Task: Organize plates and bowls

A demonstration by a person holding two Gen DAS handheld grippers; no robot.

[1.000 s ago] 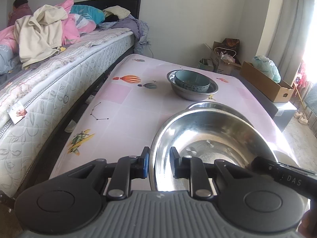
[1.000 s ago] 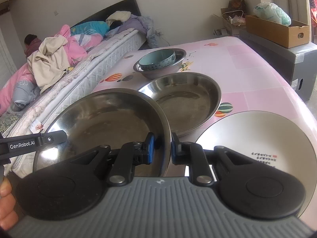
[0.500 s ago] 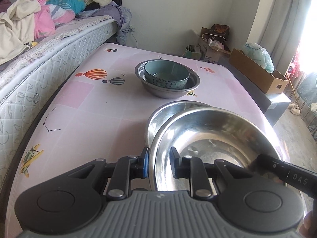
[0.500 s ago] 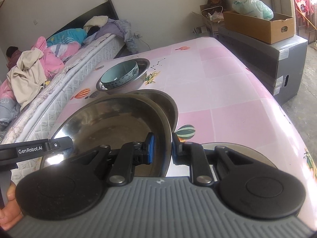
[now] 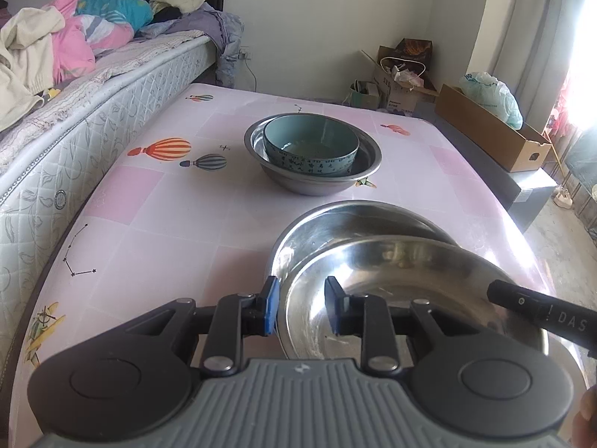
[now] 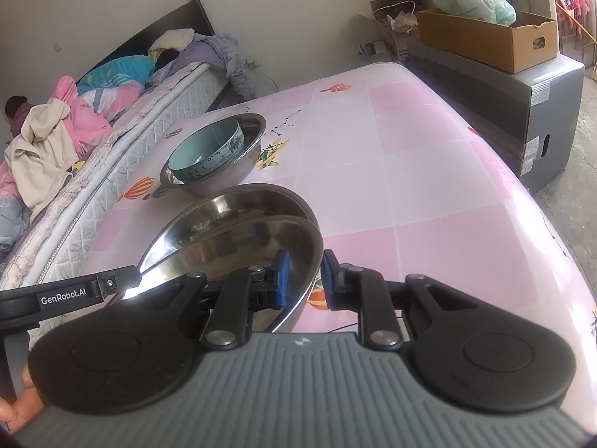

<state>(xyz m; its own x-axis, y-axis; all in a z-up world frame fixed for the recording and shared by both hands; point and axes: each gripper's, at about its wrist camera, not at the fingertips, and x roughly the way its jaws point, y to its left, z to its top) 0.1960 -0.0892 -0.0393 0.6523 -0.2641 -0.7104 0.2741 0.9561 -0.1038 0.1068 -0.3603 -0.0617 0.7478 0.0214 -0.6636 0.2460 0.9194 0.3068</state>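
Observation:
Both grippers are shut on the rim of one shallow steel plate (image 5: 391, 283): my left gripper (image 5: 300, 308) on its left edge, my right gripper (image 6: 302, 278) on its right edge (image 6: 261, 239). The held plate hovers tilted just over a second steel plate (image 5: 335, 224), also in the right wrist view (image 6: 238, 201), which lies on the pink table. Farther back a teal bowl (image 5: 309, 145) sits inside a steel basin (image 5: 369, 156); both also show in the right wrist view, the teal bowl (image 6: 205, 149) and the basin (image 6: 227, 179).
The pink patterned table (image 5: 168, 205) runs beside a mattress with bedding (image 5: 74, 104) on the left. A grey cabinet (image 6: 503, 97) with a cardboard box (image 6: 485, 33) stands off the table's right side. More boxes (image 5: 399, 86) sit by the far wall.
Both grippers carried the held plate forward and over the second steel plate. The white plate seen at the right a second ago is out of view.

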